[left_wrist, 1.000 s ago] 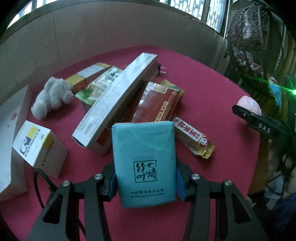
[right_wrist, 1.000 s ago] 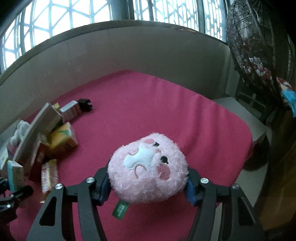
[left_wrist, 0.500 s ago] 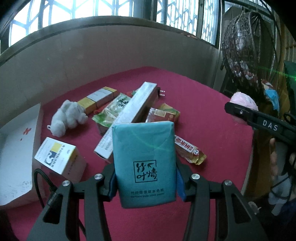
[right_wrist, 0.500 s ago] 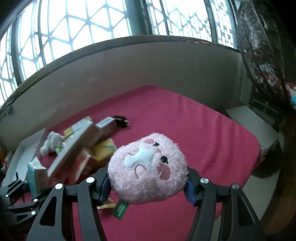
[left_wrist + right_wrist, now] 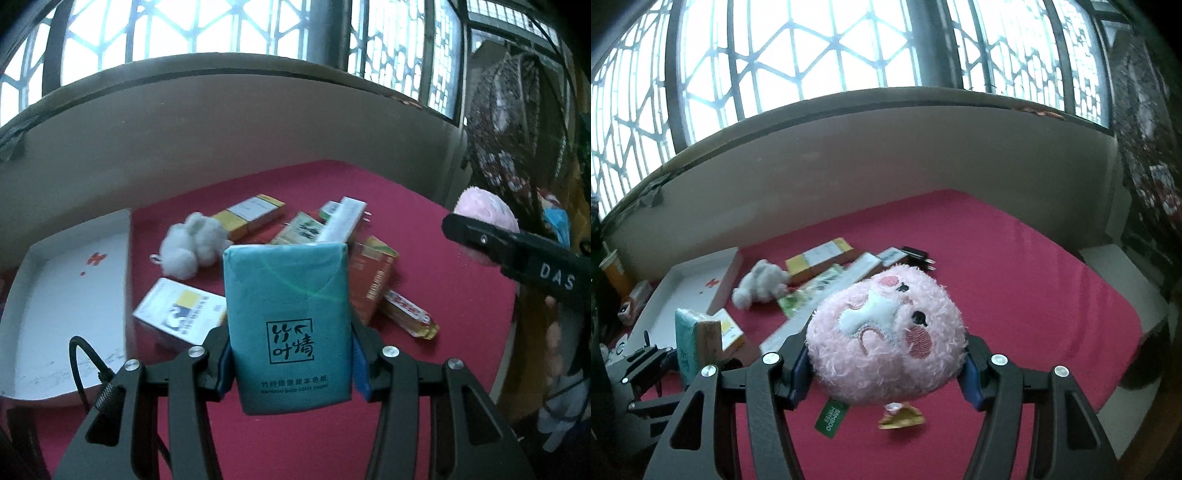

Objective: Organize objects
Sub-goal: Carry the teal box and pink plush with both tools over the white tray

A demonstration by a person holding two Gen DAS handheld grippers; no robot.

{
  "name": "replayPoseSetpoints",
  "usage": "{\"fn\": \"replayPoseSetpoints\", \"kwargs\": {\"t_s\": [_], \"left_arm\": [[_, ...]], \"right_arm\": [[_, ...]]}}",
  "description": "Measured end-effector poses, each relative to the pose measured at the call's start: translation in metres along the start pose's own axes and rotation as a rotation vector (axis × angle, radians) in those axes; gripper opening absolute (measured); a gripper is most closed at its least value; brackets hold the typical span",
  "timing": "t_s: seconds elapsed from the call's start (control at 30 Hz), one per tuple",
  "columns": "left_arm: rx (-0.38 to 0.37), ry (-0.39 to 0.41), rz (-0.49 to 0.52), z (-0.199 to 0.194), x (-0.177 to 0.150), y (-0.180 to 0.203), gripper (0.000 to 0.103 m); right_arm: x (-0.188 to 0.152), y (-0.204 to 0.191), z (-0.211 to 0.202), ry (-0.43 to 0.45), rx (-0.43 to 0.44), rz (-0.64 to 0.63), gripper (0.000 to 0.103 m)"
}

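My left gripper [image 5: 290, 363] is shut on a teal tissue pack [image 5: 288, 317], held upright above the red tabletop [image 5: 424, 221]. My right gripper [image 5: 884, 373] is shut on a round pink plush toy [image 5: 886, 336] with an embroidered face and a green tag. In the left wrist view the pink plush [image 5: 484, 210] shows at the right, behind the other gripper's black arm. In the right wrist view the teal pack [image 5: 687, 339] shows at the lower left. Both are lifted above a heap of boxes and packets [image 5: 314, 229].
A white shallow box lid [image 5: 66, 288] lies at the table's left. A white plush rabbit [image 5: 192, 243], a yellow-and-white box [image 5: 181, 314], a long white box [image 5: 827, 295], a red carton [image 5: 373, 284], a snack packet [image 5: 410, 314] and a black plug [image 5: 918, 254] lie scattered. A beige wall [image 5: 886, 155] curves behind.
Both grippers rose and pulled back from the heap, which now looks smaller and farther. The right gripper swung left, bringing the heap and white lid into its view. Both grips are unchanged.
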State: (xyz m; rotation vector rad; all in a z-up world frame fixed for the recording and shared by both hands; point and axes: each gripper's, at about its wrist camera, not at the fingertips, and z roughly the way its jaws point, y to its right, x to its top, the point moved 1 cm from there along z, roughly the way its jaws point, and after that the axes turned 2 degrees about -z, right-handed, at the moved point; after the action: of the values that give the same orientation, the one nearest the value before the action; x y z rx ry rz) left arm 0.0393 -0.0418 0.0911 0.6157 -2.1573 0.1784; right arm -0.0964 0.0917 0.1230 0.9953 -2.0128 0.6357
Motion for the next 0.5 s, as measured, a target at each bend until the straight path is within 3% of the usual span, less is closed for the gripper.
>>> {"fn": "replayPoseSetpoints", "kwargs": {"t_s": [0.5], "left_arm": [[0.085, 0.065, -0.080, -0.031, 0.000, -0.043, 0.049]], "right_arm": [[0.012, -0.067, 0.010, -0.003, 0.083, -0.094, 0.068]]}}
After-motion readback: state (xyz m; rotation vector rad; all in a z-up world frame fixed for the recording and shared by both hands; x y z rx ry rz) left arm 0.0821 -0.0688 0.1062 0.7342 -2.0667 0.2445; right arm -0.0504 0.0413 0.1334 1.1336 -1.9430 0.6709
